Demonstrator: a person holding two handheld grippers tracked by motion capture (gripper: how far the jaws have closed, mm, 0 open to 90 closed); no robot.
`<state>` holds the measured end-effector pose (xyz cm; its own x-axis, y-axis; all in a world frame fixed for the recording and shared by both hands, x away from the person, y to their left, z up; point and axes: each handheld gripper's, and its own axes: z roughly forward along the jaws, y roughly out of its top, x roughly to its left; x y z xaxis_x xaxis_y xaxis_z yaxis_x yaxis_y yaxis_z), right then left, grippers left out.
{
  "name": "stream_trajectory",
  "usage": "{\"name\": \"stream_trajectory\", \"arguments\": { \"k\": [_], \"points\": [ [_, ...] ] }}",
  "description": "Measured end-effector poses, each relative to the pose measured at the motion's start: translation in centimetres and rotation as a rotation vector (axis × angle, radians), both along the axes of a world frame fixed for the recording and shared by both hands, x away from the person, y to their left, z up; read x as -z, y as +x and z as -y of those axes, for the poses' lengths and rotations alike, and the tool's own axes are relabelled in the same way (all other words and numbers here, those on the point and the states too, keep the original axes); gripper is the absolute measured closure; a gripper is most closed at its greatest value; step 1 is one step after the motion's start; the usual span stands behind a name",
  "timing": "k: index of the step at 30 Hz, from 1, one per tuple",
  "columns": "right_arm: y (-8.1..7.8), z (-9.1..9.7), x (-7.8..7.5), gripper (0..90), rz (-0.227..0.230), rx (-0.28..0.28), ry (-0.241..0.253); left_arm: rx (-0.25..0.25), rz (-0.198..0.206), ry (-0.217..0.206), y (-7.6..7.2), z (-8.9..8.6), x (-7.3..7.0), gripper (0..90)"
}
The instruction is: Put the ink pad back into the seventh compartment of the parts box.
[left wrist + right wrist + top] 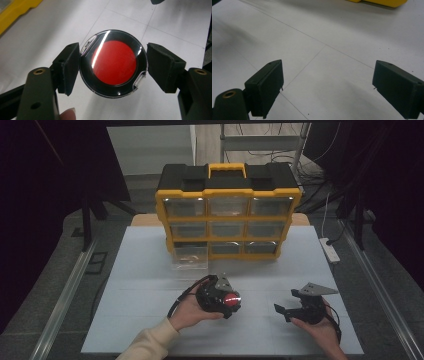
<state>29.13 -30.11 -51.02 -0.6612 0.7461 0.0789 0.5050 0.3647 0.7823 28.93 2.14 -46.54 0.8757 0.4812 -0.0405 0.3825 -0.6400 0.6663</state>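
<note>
The round red-and-black case (113, 63) is pinched across its rim by the left claw (231, 301), held above the near middle of the surface (150, 285). The grip should be kept level and firm while it is carried toward the pulled-out clear drawer (190, 256) of the yellow organizer (229, 215). The right claw (327, 87) is spread and holds nothing, near the surface's near right corner.

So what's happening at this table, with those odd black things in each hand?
A person sits at a white table with a clamping tool in each hand. The left tool is shut on a round black disc with a red centre, held above the table. The right tool is open with nothing between its jaws, resting near the table's right side. Behind them stands a yellow and black drawer cabinet; one clear drawer has been taken out and sits in front of its lower left corner.
</note>
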Motion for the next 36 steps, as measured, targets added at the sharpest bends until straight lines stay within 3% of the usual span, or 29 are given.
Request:
{"name": "stream_trajectory", "arguments": {
  "k": [26,36],
  "points": [
    [0.0,0.0,0.0,10.3,0.0,0.001,-0.001,-0.075,0.045,-0.071,0.7,-2.8,-2.1,30.2],
    [0.0,0.0,0.0,10.2,0.0,0.002,-0.004,-0.086,0.056,-0.079,0.9,-3.4,-2.6,30.2]
  ]
}}
